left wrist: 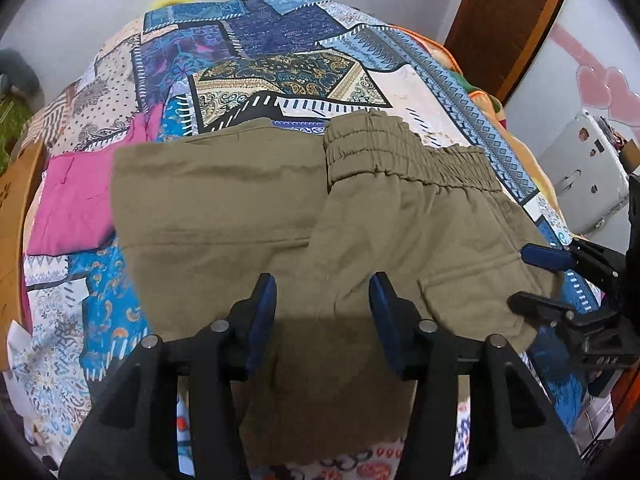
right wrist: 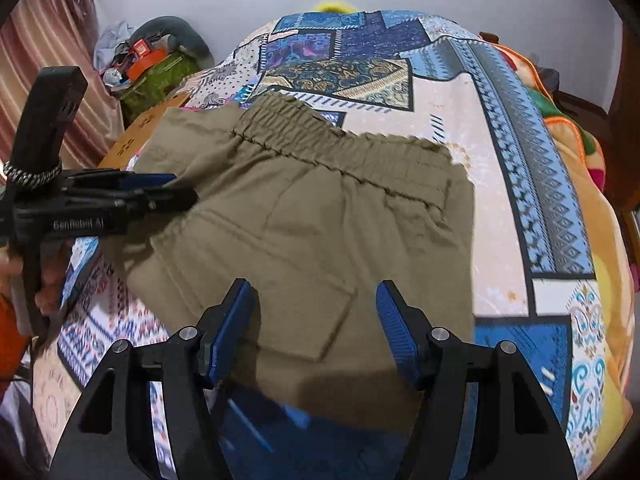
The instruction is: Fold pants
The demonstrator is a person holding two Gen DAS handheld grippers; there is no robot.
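Each hand-held gripper, left (left wrist: 322,296) and right (right wrist: 316,302), hangs part-open, empty, above the folded pants (left wrist: 280,208).

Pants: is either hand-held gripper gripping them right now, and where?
Nothing is held. Left hand-held gripper and right hand-held gripper both stand open above the folded khaki pants, pads clear of the cloth.

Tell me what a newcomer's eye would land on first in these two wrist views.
First, the khaki pants, folded and lying flat in the middle of the bed, elastic waistband at the far side. Next, the loud blue patchwork bedspread beneath them, with a folded pink garment to the pants' left. In front, the left tongs and right tongs stand open over the near edge of the pants.
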